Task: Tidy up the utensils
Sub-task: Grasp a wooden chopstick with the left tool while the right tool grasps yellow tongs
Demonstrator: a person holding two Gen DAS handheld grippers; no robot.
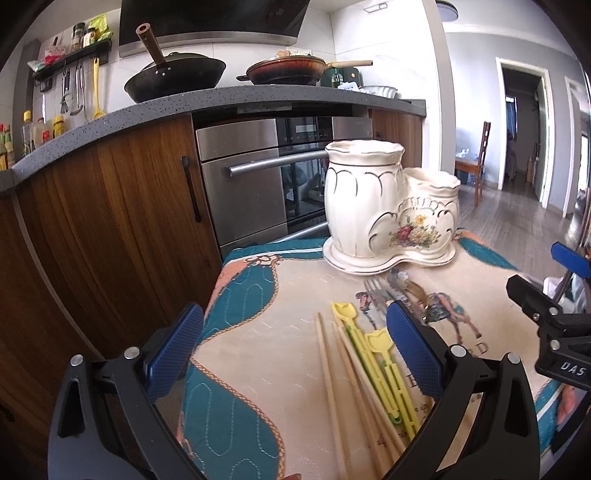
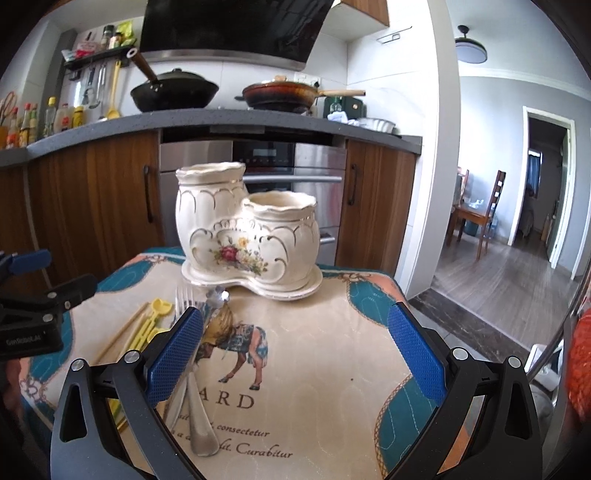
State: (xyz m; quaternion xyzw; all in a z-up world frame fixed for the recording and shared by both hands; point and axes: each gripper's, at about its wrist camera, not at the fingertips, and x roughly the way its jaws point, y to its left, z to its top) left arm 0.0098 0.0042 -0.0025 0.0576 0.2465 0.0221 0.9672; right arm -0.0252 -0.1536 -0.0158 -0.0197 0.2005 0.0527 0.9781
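A speckled grey stone worktop (image 2: 229, 120) runs over brown wooden cabinet doors (image 2: 92, 192) and a stainless steel built-in oven (image 2: 255, 166). A black wok (image 2: 175, 94) and a brown frying pan (image 2: 280, 94) sit beneath a black range hood (image 2: 232, 29). Right, grey wood-plank flooring (image 2: 495, 280) leads to wooden dining chairs (image 2: 491, 210) and an open white-framed doorway (image 2: 546, 177)

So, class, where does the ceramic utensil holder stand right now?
The ceramic utensil holder stands upright at the far edge of the printed cloth, in front of the oven, just beyond the fork.
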